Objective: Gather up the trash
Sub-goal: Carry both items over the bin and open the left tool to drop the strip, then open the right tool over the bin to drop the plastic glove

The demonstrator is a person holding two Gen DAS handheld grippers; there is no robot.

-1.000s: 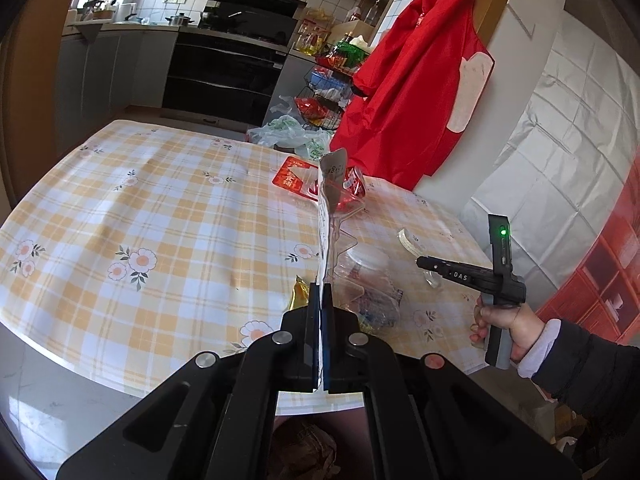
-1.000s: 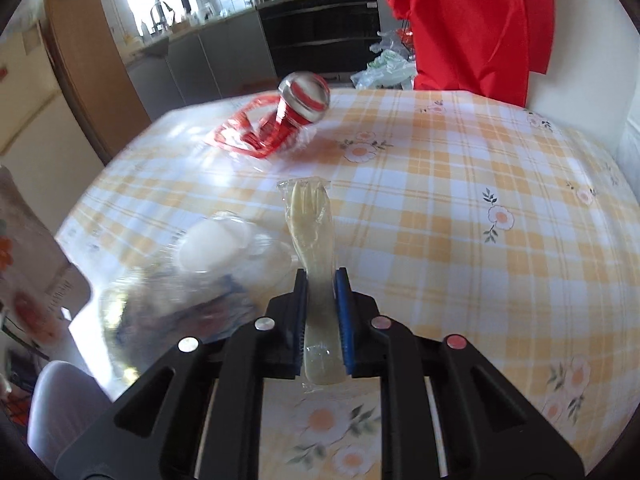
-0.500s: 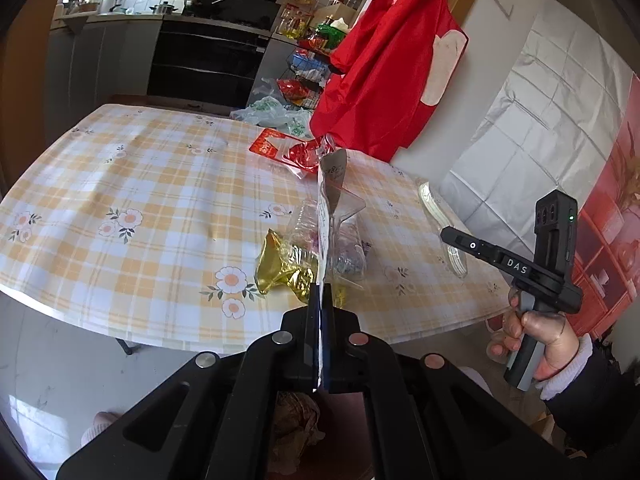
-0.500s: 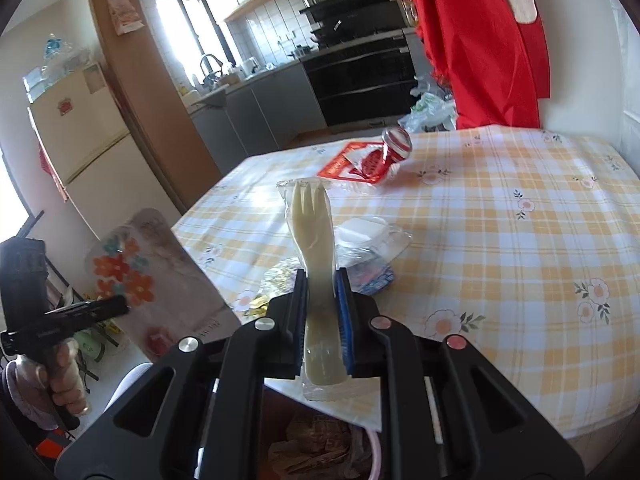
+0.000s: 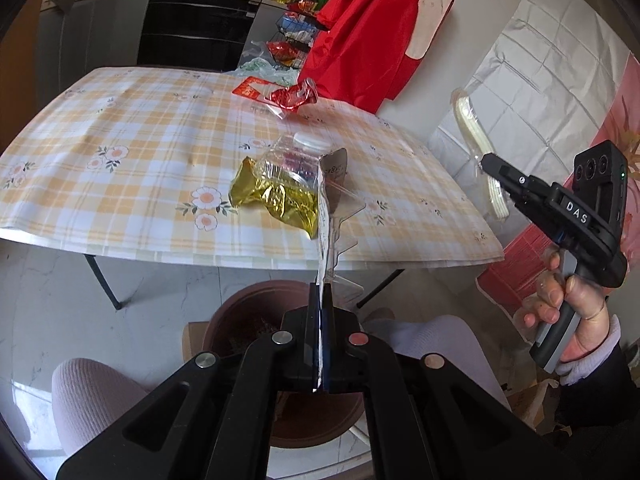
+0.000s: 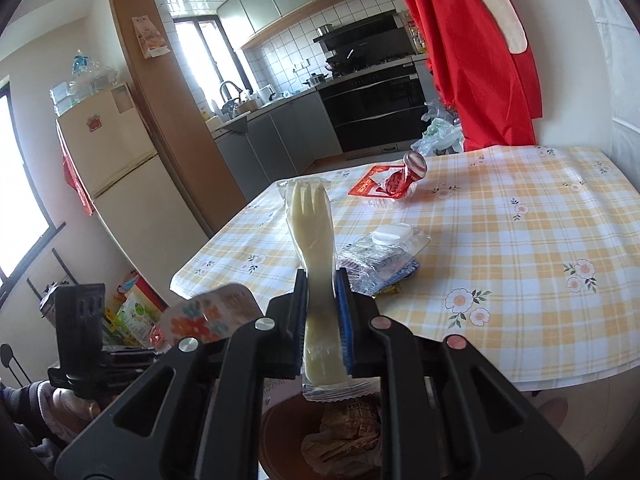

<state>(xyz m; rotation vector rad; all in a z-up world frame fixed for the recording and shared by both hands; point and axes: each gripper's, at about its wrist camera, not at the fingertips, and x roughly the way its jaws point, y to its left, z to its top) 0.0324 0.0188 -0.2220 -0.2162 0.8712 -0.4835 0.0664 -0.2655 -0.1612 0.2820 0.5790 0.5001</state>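
My left gripper (image 5: 320, 292) is shut on a flat blister pack (image 5: 330, 208) with a printed card back, held edge-on above a brown bin (image 5: 256, 320) on the floor. My right gripper (image 6: 320, 276) is shut on a wrapped plastic fork (image 6: 312, 224), held upright over the same bin (image 6: 340, 440), which holds crumpled trash. The fork also shows in the left wrist view (image 5: 476, 136), and the blister pack in the right wrist view (image 6: 208, 316). On the table lie a gold wrapper (image 5: 272, 196), a clear crushed container (image 5: 296, 160) and a red wrapper (image 5: 288, 96).
The checked table (image 5: 120, 128) stands just beyond the bin, its front edge close to both grippers. A red garment (image 5: 372, 28) hangs at the far side. My knees (image 5: 92, 396) flank the bin. A fridge (image 6: 116, 168) stands to the left.
Both grippers have drawn back from the table and lowered, each still holding its item. They now sit past the table's front edge over the bin.
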